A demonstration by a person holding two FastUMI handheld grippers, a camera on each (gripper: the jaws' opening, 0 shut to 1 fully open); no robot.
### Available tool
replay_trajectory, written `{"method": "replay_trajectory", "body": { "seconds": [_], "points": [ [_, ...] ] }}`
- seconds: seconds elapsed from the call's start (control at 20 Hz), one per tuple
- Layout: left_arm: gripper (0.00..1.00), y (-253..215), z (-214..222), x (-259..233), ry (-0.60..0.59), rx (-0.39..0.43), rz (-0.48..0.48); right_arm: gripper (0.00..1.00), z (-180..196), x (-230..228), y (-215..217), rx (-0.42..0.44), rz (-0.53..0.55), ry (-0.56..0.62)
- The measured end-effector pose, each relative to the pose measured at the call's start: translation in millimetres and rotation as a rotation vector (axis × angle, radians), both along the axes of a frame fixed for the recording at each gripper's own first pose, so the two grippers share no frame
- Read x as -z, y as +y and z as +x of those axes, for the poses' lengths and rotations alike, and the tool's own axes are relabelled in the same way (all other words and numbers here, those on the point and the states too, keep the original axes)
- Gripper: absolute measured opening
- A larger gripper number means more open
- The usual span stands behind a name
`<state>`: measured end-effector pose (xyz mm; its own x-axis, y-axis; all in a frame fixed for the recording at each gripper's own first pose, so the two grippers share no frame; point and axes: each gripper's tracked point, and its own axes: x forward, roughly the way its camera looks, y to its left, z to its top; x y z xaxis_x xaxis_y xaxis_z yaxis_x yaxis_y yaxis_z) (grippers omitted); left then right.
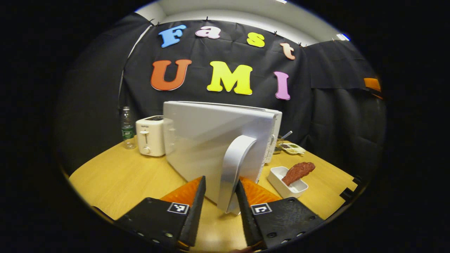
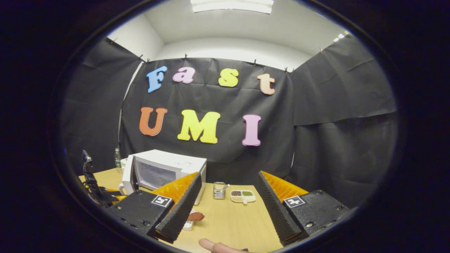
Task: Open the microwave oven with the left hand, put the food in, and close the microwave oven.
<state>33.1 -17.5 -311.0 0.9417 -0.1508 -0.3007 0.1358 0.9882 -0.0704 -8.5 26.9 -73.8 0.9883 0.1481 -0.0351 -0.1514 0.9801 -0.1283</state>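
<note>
White microwave door stands partly swung out; our left tool straddles its handle, fingers apart, not clearly pressing. We judge opening underway. Food waits in its tray near the surface's right edge; right tool gapes, empty, to fetch it next.

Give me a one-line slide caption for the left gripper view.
Left gripper straddles the handle of the swung-out microwave door; food waits in its tray.

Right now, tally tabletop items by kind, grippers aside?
Microwave: 1
Toaster: 1
Bottle: 1
White dish holding the food: 1
Food: 1
Divided plate: 1
Metal holder: 1
Total: 7
</note>
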Motion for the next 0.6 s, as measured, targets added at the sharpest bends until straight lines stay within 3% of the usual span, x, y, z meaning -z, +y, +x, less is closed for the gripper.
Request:
{"method": "replay_trajectory", "body": {
  "seconds": [0.05,0.1,0.15,0.25,0.3,0.35,0.6],
  "points": [
    [0.79,23.8,-7.9,-7.5,-0.014,-0.046,0.021,0.95,0.9,3.8,6.9,-0.008,-0.006,0.008],
    [0.77,41.1,-14.6,-11.7,-0.019,-0.065,0.034,0.95,1.3,9.4,13.5,-0.016,-0.012,0.017],
    [0.96,53.9,-24.7,-13.5,-0.022,-0.084,0.035,1.0,1.7,13.9,19.7,-0.025,-0.017,0.026],
    [0.92,75.4,-40.7,-23.4,-0.027,-0.105,0.036,0.95,2.2,23.2,30.7,-0.036,-0.024,0.045],
    [0.78,85.2,-48.3,-28.7,-0.032,-0.111,0.041,1.0,2.9,27.3,35.3,-0.041,-0.027,0.056],
    [0.92,98.3,-53.2,-32.3,-0.036,-0.127,0.063,0.95,3.8,30.5,38.8,-0.045,-0.029,0.066],
    [0.92,110.9,-76.0,-57.1,-0.043,-0.125,0.068,0.95,14.1,50.0,47.8,-0.05,-0.053,0.113]
  ]
}}
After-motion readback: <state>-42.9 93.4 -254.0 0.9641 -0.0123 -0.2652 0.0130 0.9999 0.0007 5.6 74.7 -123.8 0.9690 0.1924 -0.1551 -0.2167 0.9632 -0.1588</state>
